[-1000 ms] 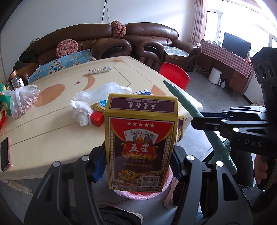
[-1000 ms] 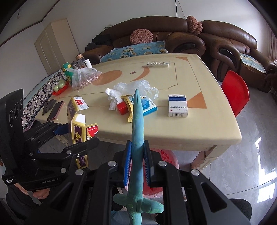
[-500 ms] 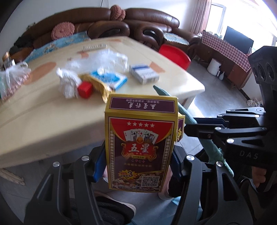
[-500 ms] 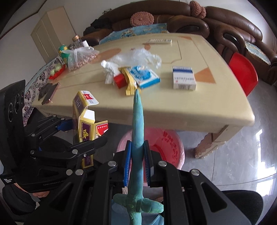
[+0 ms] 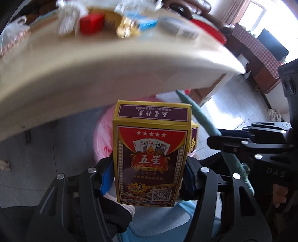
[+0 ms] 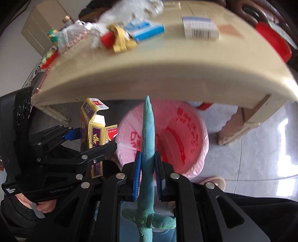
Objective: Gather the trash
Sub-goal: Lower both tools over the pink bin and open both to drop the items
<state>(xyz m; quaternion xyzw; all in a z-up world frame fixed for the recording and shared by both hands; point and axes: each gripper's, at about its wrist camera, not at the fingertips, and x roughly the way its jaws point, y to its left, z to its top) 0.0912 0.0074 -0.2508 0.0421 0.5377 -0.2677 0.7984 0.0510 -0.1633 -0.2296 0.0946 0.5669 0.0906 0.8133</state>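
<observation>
Left wrist view: left gripper (image 5: 149,176) fingers closed on the poker card box (image 5: 151,152), pinching its two narrow sides low down, box upright, printed face toward cam. Box sits below the counter (image 5: 111,61) edge, in front of the pink-lined bin (image 5: 104,134), not yet over its middle as far as I can tell.

Handling, my read: card box = light thin cardboard, top flap open (seen in right wrist view (image 6: 93,128)), so prob empty or near empty and will crush if squeezed hard. Side grip near the base looks ok; glossy print could slip.

Right gripper (image 6: 147,175) fingers closed on the green-blue toy sword (image 6: 148,130), held at lower blade just above the crossguard, tip pointing fwd over the bin (image 6: 195,130). Looks like soft rubbery/foam stuff, light, prob bends; grip close to the guard keeps it from flopping. Long shape may catch the bin rim or counter edge on release.

Looks: box is yellow-edged w/ dark red and purple panels, playing cards graphic, QR code at bottom. Sword mottled teal, narrow taper.

More litter on counter, blurred: red block (image 6: 108,40), gold wrapper (image 6: 122,40), blue pack (image 6: 147,30), white barcode box (image 6: 200,28), crumpled white plastic (image 6: 134,9).
</observation>
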